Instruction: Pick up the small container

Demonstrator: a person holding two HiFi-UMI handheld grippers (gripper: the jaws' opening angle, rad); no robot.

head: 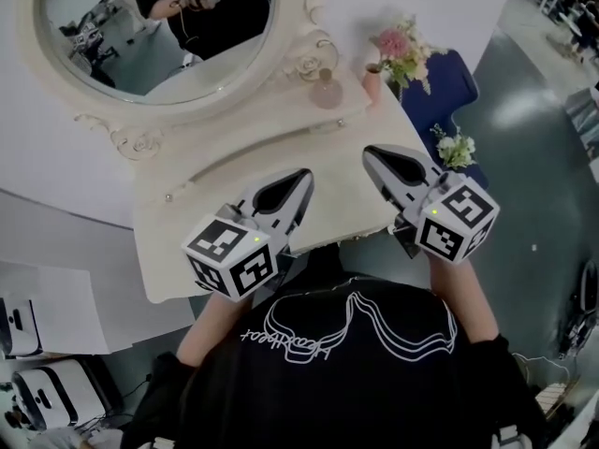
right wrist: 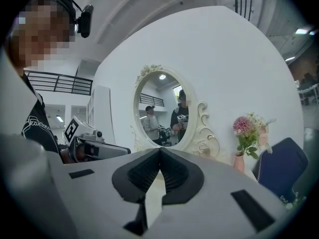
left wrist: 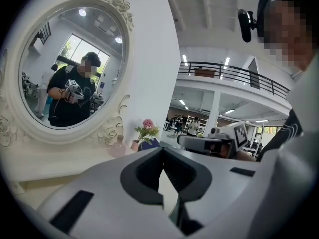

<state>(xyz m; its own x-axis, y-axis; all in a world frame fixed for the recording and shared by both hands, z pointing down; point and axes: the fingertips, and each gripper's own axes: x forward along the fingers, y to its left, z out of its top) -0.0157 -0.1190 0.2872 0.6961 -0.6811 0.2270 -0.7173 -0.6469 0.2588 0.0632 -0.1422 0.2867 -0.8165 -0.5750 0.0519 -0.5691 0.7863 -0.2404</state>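
Observation:
The small container (head: 327, 91) is a round pale-pink bottle standing at the back of the cream dressing table (head: 187, 241), just under the mirror frame. In the left gripper view it (left wrist: 118, 147) shows far ahead, beside the flower vase. My left gripper (head: 305, 173) (left wrist: 163, 152) hovers over the table's front part, shut and empty. To its right, my right gripper (head: 368, 150) (right wrist: 160, 150) is also shut with nothing in it, a hand's length short of the container. Each gripper appears in the other's view, the right gripper (left wrist: 214, 143) and the left gripper (right wrist: 92, 146).
An oval mirror (head: 150, 26) in an ornate cream frame stands behind the table and reflects the person. A pink vase with flowers (head: 374, 78) (right wrist: 239, 158) stands right of the container. A blue chair (head: 459, 87) and white flowers (head: 456, 148) lie beyond the table's right edge.

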